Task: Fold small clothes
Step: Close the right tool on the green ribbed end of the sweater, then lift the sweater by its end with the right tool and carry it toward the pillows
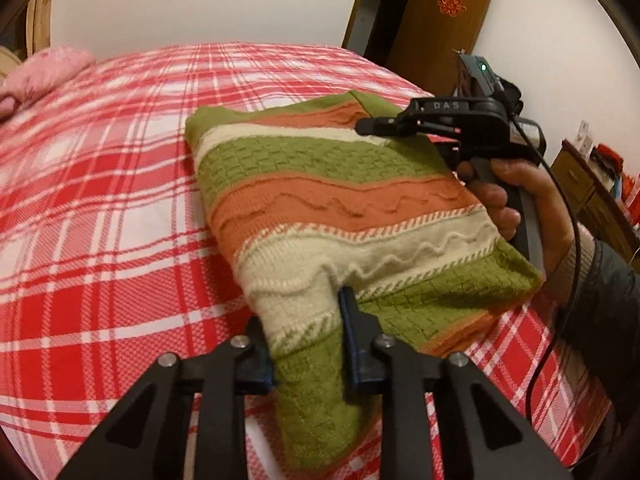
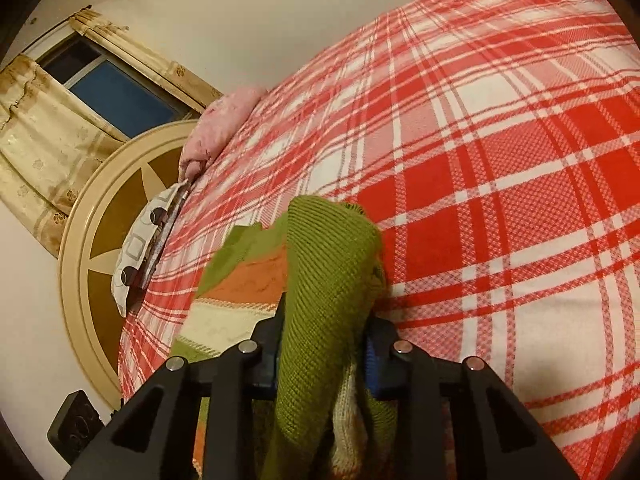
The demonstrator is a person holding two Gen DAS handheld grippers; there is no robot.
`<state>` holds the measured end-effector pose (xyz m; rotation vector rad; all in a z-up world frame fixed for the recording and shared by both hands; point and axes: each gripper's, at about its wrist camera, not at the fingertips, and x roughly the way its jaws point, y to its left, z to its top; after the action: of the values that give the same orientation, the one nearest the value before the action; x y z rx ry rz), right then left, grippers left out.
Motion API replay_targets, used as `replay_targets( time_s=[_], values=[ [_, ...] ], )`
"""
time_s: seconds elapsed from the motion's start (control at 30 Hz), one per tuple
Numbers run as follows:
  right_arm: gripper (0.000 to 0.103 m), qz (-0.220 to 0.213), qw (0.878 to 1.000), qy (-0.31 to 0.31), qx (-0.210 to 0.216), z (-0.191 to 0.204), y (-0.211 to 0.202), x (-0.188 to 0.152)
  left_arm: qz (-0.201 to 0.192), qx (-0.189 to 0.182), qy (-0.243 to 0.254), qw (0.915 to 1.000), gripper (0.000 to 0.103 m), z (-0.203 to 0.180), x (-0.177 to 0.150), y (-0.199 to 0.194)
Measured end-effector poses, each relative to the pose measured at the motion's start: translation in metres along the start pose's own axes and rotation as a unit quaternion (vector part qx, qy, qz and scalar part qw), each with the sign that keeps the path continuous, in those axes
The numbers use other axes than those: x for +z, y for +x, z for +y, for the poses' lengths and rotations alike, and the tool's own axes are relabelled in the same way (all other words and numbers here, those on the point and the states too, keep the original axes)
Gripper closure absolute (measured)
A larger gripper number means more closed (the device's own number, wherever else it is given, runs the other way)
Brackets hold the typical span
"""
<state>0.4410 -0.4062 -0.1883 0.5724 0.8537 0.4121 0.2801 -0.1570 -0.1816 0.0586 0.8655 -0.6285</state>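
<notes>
A red-and-white plaid bed [image 1: 100,200] carries the folded striped knit sweater [image 1: 340,208], its near corner pinched in the left gripper [image 1: 306,332]. Only the left view shows a brown door [image 1: 436,16] and "DAS" on the right gripper [image 1: 364,125]. Only the right view shows a curtained window [image 2: 116,88] and the green edge clamped between the right gripper's blue pads [image 2: 372,364].

The left wrist view looks down along its fingers from close above the near edge of the striped knit sweater [image 1: 340,208], facing across the plaid bed [image 1: 100,200] toward the far wall. The right wrist view sits closer still at the sweater's [image 2: 320,280] other end, facing the headboard [image 2: 104,216]. Both share the sweater and bed.
</notes>
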Motion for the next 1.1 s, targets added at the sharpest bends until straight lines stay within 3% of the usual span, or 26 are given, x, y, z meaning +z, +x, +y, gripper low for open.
replay_targets(
  time_s=[0.23,0.53,1.1],
  values=[
    [0.074,-0.021,1.000,-0.002,0.015,0.018,-0.014,-0.002,-0.004,0.000,0.002,1.0000,0.082,-0.002,0.004,-0.022],
    [0.074,-0.015,0.999,-0.008,0.030,0.055,-0.013,-0.021,-0.030,0.009,0.003,0.9995,0.083,0.002,-0.002,-0.065],
    [0.074,0.006,0.994,-0.035,0.100,0.172,0.019,-0.069,-0.073,0.060,-0.050,0.9942,0.084,0.063,-0.050,-0.157]
  ],
)
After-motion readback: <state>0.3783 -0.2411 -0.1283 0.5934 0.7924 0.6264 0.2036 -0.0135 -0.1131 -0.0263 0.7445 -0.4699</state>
